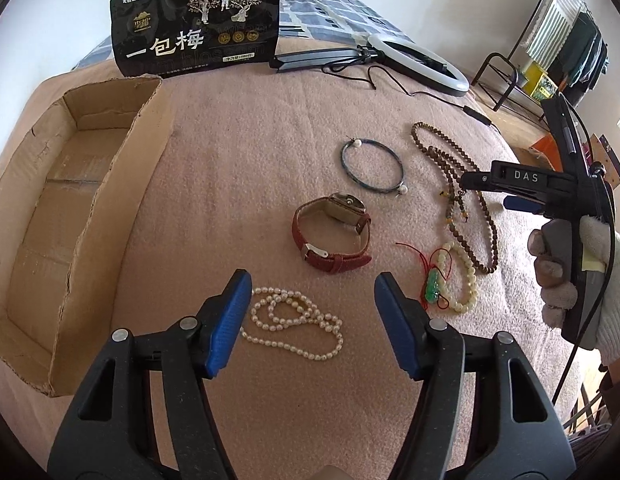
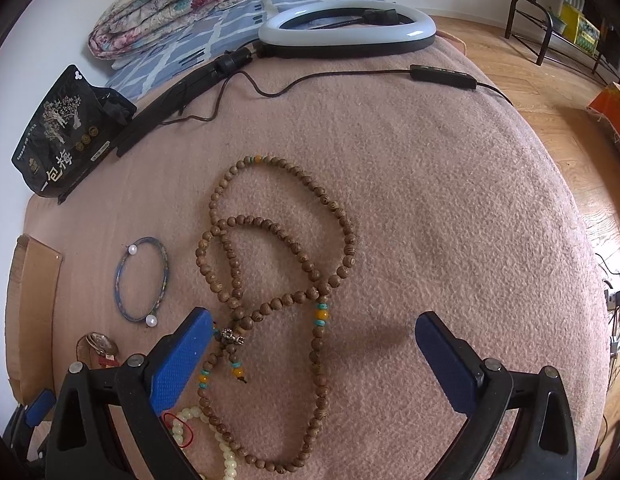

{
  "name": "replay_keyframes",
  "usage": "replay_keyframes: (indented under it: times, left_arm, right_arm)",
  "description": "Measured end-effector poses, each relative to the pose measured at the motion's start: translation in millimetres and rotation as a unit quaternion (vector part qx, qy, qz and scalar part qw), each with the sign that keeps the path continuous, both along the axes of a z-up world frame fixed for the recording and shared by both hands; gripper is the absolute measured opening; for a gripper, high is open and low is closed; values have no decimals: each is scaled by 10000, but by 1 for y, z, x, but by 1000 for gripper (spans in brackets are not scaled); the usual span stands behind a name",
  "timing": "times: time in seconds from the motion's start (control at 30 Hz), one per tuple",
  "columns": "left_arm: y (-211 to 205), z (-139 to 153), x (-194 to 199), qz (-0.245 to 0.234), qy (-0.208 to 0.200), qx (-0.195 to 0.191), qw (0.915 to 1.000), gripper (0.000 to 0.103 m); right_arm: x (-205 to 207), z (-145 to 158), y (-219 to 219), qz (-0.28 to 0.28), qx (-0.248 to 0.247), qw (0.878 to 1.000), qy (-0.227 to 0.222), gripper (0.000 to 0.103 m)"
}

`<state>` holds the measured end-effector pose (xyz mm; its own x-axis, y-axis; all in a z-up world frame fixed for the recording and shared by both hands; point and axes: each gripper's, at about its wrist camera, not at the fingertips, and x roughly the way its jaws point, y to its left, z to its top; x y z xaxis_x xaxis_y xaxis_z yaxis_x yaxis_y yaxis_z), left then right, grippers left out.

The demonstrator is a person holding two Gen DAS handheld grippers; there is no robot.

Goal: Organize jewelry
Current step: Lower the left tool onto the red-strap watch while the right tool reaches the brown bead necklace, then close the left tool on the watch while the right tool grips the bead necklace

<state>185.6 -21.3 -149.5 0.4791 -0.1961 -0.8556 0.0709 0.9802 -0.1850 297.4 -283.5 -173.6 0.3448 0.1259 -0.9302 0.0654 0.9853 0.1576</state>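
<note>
On a pink blanket lie a white pearl necklace, a red-strap watch, a blue bangle with white end beads, a brown wooden bead string, and a pale bead bracelet with a green pendant on red cord. My left gripper is open and empty, over the pearl necklace. My right gripper is open and empty, above the wooden bead string; the bangle lies to its left. The right gripper also shows in the left wrist view, held by a gloved hand.
An open cardboard box sits at the left. A black snack bag stands at the back. A ring light with its cable and remote lies at the far side. Folded bedding is behind. The bed edge and wooden floor are to the right.
</note>
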Motion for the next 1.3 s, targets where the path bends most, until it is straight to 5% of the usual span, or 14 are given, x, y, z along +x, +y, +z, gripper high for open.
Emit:
replay_keyframes:
  times: [0.77, 0.9, 1.03, 1.13, 1.3]
  left_arm:
    - [-1, -32, 54, 153, 451, -54, 9989, 37]
    - [0, -42, 58, 192, 572, -134, 9981, 34]
    - [-1, -46, 60, 202, 556, -139, 9982, 22]
    - [-1, -47, 63, 221, 584, -230, 9978, 13]
    - [1, -45, 64, 241, 544, -366, 9976, 7]
  right_arm:
    - [21, -15, 20, 85, -33, 9999, 79, 99]
    - [18, -15, 29, 396, -626, 9972, 53, 72]
    - [17, -10, 22, 518, -599, 9969, 32, 31]
    - [16, -8, 18, 610, -461, 9970, 75, 13]
    - [8, -4, 16, 737, -314, 9968, 69, 11]
